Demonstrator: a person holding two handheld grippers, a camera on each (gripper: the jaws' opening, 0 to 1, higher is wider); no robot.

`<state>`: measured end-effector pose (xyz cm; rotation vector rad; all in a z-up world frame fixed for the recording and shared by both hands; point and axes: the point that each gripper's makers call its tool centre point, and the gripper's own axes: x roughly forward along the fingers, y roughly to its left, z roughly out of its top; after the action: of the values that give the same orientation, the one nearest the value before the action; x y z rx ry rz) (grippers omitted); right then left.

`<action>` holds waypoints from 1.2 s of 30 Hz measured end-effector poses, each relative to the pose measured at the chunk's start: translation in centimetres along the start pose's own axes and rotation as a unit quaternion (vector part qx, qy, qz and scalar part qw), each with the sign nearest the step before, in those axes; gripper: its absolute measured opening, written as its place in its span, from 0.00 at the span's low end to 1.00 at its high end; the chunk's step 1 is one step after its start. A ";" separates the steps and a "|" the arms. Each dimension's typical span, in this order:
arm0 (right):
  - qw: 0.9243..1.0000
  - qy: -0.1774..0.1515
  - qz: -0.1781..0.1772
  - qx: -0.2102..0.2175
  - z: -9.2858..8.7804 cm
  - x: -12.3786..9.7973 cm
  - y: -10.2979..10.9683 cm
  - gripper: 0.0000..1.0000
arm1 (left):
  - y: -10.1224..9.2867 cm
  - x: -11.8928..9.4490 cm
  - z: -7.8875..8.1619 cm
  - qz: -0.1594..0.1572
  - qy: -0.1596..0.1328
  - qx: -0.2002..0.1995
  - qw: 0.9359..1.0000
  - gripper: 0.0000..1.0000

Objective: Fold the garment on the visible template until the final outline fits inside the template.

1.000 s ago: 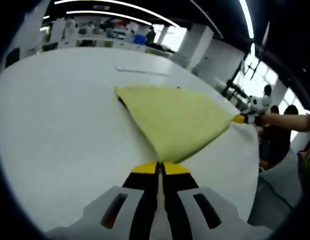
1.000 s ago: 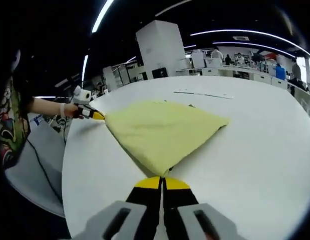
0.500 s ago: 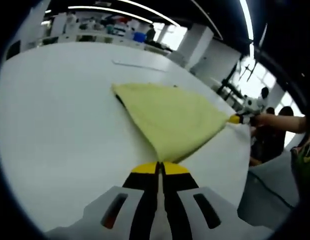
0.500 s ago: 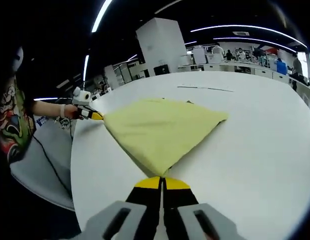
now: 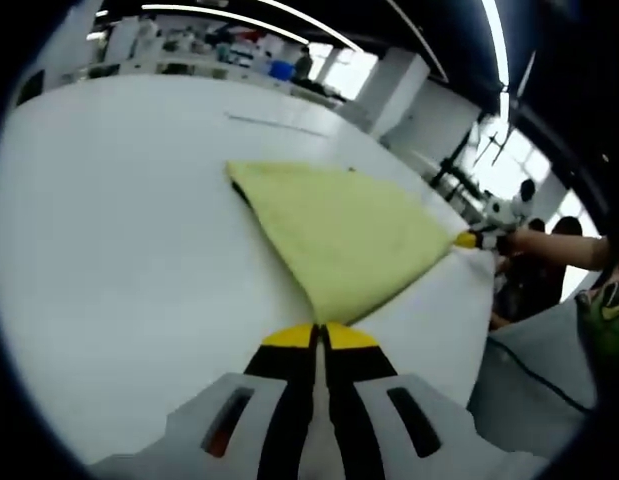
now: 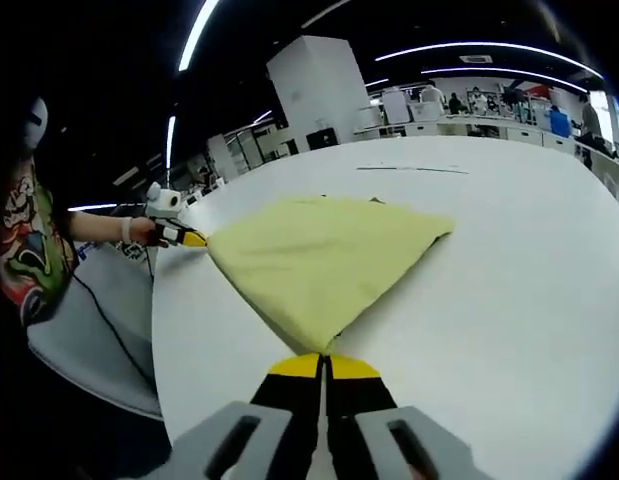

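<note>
I am holding the yellow garment [image 5: 344,235] by two corners at once, and it is lying spread on the white table [image 5: 119,250] as a taut, roughly triangular sheet. In the left gripper view, my left gripper [image 5: 321,337] is closed tight, its yellow-tipped jaws pressed together on the near corner of the cloth; the right gripper [image 5: 476,240] is showing at the far right corner, and the fabric is drawing out to a point there, which I am reading as a firm pinch. In the right gripper view the same holds the other way round: the right gripper's jaws are clamped together on the corner nearest the camera, and the left gripper [image 6: 189,237] is meeting the cloth at the table's left edge, with the person's hand [image 6: 144,230] behind it. I am judging that both corners are being held apart so the edge between them is staying straight and the fold can be carried over cleanly without bunching. A thin dark edge is peeking out along the garment's far side, so a layer seems to be lying underneath. I cannot make out the template's outline under the cloth; a faint line [image 5: 274,124] on the table further off may be a marking, but it is too small to tell.
</note>
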<state>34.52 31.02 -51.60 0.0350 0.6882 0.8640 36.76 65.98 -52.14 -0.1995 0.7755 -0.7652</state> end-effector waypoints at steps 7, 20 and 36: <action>0.999 -0.004 -0.018 0.042 0.0 -0.7 -0.4 0.32 | 0.0 -0.6 0.2 0.002 -0.001 0.030 1.000 0.17; 0.998 -0.039 -0.054 0.001 2.9 -2.3 0.5 0.84 | -0.7 -1.6 1.1 0.017 -0.012 0.099 0.995 0.78; 0.996 -0.061 -0.067 0.006 3.2 -2.8 1.5 1.00 | -1.2 -2.8 3.2 0.045 -0.041 0.129 0.990 0.99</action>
<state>34.03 30.78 -47.13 0.0513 0.5737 0.7239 37.06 66.66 -47.77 0.0367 0.5969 -0.7599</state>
